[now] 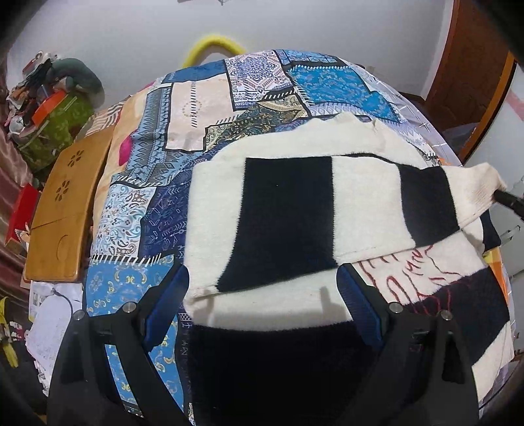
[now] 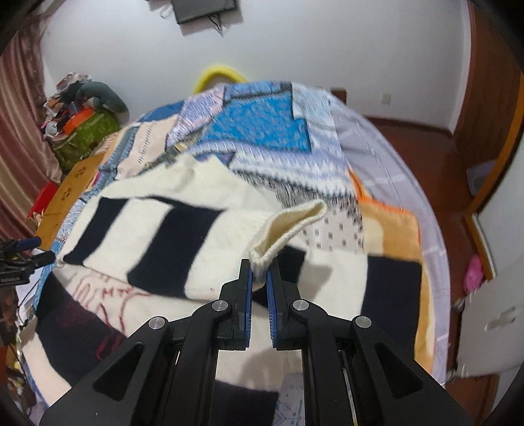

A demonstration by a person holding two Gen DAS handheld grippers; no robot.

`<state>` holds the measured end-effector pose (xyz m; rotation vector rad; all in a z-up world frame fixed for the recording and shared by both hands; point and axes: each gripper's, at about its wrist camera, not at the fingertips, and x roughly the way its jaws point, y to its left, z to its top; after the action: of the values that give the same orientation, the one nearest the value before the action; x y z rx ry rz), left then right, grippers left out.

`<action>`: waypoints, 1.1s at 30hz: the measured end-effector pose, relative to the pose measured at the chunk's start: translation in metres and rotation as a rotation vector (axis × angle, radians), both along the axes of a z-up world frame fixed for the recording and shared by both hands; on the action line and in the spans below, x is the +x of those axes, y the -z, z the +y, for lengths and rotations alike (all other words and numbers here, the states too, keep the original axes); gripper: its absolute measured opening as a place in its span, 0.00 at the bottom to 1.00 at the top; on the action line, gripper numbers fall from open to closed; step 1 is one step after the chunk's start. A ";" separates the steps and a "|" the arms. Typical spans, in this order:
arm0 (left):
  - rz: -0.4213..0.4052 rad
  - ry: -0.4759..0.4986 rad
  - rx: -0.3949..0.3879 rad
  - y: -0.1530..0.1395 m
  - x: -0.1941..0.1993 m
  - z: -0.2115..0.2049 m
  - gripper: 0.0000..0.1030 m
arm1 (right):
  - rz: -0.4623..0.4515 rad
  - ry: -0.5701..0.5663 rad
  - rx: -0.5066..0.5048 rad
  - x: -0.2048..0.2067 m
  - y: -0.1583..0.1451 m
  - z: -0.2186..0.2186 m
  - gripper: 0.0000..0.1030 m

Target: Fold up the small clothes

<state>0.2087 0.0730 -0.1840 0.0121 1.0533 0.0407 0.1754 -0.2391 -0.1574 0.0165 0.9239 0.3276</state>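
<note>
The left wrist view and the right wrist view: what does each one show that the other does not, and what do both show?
Only the left wrist view shows the left gripper close up, jaws wide open over the striped sweater, nothing between them, and the whole wooden lap desk.

Only the right wrist view shows the right gripper shut on the cream cuff close up, a wall screen, and the red floor.

Both show the sweater, the patchwork bedspread and the yellow ring.

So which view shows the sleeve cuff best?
The right wrist view: the cuff sits centre frame, pinched in the right gripper. The left wrist view shows it only small at the right edge, with one dark fingertip on it.
</note>
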 end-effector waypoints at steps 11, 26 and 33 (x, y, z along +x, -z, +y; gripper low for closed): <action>0.006 0.027 0.019 -0.003 0.009 -0.016 0.89 | 0.025 0.057 -0.020 -0.008 0.013 -0.035 0.08; -0.009 0.094 0.026 -0.010 0.044 -0.067 0.89 | -0.017 0.255 -0.046 -0.022 0.000 -0.138 0.51; 0.061 0.095 0.026 0.013 0.061 -0.082 0.89 | 0.103 0.323 0.070 -0.018 0.046 -0.165 0.51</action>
<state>0.2698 -0.0085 -0.1975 0.0871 1.1121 -0.0318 0.1572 -0.4037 -0.2032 0.2469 0.9935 0.0589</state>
